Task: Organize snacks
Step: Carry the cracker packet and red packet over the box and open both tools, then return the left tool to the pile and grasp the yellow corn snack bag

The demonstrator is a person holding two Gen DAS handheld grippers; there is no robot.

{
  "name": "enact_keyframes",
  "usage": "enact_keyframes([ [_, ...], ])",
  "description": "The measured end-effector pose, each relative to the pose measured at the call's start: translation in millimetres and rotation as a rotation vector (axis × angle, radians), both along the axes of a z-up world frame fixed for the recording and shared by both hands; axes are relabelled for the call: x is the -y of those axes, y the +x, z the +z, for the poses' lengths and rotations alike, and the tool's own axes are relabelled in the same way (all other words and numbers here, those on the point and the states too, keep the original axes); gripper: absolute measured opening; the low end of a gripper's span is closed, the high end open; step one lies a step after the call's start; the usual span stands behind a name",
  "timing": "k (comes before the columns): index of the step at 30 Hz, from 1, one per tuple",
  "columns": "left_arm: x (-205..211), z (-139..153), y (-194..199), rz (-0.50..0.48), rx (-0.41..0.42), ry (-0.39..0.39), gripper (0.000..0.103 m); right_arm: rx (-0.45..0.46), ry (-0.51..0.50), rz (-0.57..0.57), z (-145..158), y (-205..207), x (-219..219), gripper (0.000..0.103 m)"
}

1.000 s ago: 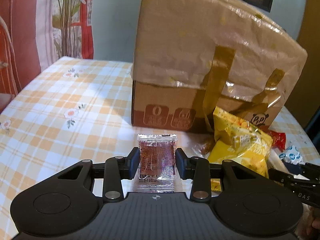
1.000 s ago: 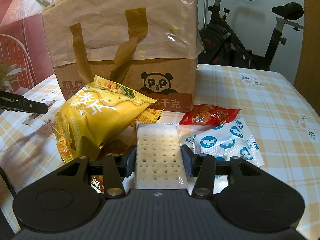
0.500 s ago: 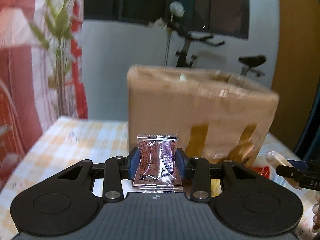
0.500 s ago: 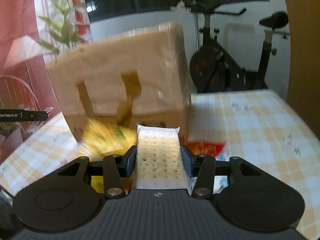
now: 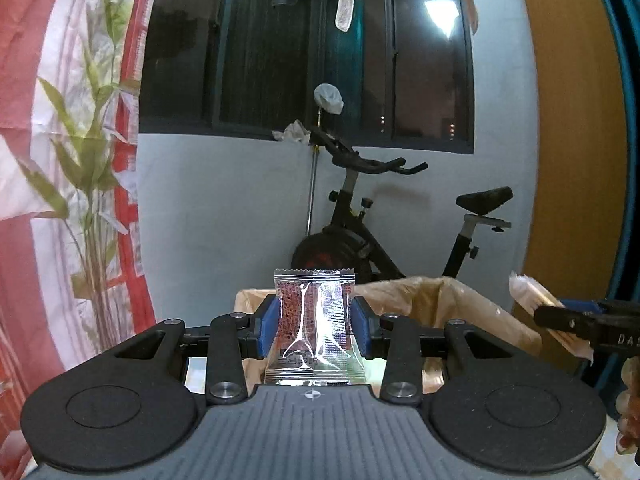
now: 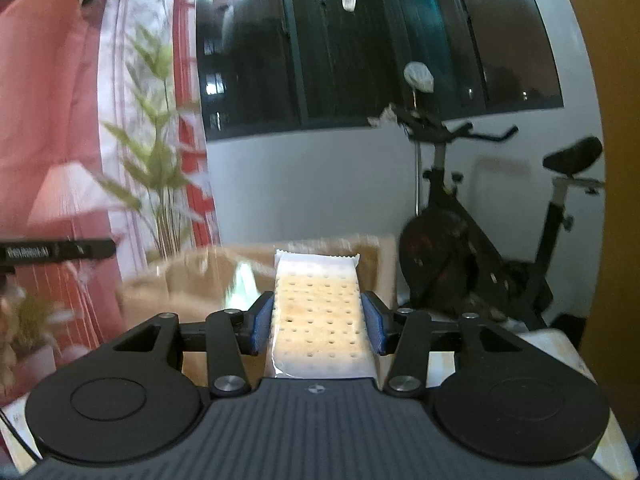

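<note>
You've lifted both grippers off the desk: a second ago each camera looked down at the checked cloth and the snack pile, now both look nearly level at the window and the exercise bike [image 5: 384, 236]. The paper bag [image 5: 452, 304] filled the upper frame before; now only its open rim shows, low behind the left gripper [image 5: 314, 330] and the red sachet [image 5: 314, 328] it carries. Same in the right view: bag [image 6: 192, 280] dropped low and blurred behind the right gripper [image 6: 318, 320] and cracker pack [image 6: 318, 312]. The yellow chip bag, red packet and blue-white packet are out of frame now.
</note>
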State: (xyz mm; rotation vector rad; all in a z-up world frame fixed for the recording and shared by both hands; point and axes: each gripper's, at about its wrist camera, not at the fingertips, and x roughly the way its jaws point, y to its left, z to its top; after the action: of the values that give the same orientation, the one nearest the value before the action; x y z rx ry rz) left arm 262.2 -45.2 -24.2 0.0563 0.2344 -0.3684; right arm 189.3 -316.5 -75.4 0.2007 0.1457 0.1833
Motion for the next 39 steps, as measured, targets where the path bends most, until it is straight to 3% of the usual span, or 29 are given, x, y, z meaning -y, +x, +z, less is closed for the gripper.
enact_keyframes([
  [5, 11, -5, 49, 0.015, -0.089, -0.015, 0.041, -0.016, 0.010, 0.015, 16, 46, -2, 0.049],
  [9, 23, -18, 77, 0.046, -0.135, 0.050, 0.041, -0.092, 0.027, 0.023, 14, 83, -7, 0.049],
  [13, 23, -26, 89, 0.034, -0.173, 0.049, 0.043, -0.138, -0.006, 0.026, 8, 104, -15, 0.049],
  [16, 19, -32, 89, 0.027, -0.185, 0.046, 0.051, -0.154, -0.033, 0.025, 4, 108, -19, 0.049],
  [19, 11, -36, 85, 0.028, -0.199, 0.030, 0.066, -0.152, -0.049, 0.033, -2, 105, -22, 0.052],
  [21, 7, -36, 82, 0.041, -0.205, 0.029, 0.072, -0.155, -0.058, 0.027, -6, 102, -22, 0.060],
  [26, -5, -29, 68, 0.030, -0.200, -0.021, 0.075, -0.134, -0.044, 0.018, -7, 92, -19, 0.081],
  [37, -22, -22, 5, -0.016, -0.168, -0.077, 0.082, -0.056, -0.043, -0.029, -2, 41, -19, 0.103],
  [39, -24, -25, -6, -0.021, -0.166, -0.083, 0.087, -0.041, -0.037, -0.043, -4, 28, -20, 0.103],
])
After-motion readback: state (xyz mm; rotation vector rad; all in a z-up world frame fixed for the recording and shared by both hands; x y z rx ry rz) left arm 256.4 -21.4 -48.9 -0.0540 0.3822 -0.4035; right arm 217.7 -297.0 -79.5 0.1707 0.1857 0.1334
